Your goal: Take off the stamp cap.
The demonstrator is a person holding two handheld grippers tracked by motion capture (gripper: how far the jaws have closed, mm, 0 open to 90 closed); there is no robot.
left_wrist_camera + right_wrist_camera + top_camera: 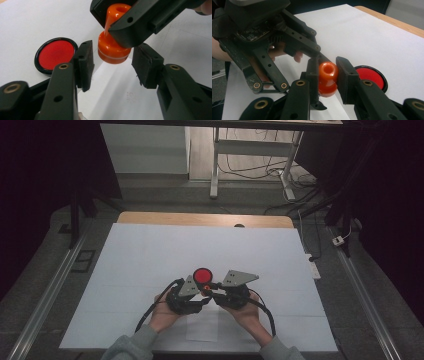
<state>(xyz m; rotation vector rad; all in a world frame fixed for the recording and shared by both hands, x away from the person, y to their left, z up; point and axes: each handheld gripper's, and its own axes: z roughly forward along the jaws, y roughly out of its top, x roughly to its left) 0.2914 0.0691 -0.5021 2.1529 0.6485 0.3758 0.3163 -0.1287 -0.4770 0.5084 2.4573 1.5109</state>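
Above the white sheet (150,265) on the table, near the person's edge, the right gripper (327,72) clamps the upper neck of an orange stamp (113,48), its pads pressed on both sides. The left gripper (112,66) brackets the stamp's wider lower body: its jaws stand partly open, with a gap showing on each side, so the pads press on nothing. Just beside them, a round red ink pad (55,55) in a black rim lies flat on the sheet.

The right gripper (327,72) clamps the orange stamp (327,78). The left gripper (112,65) has its jaws open either side of the stamp's base, not touching it.
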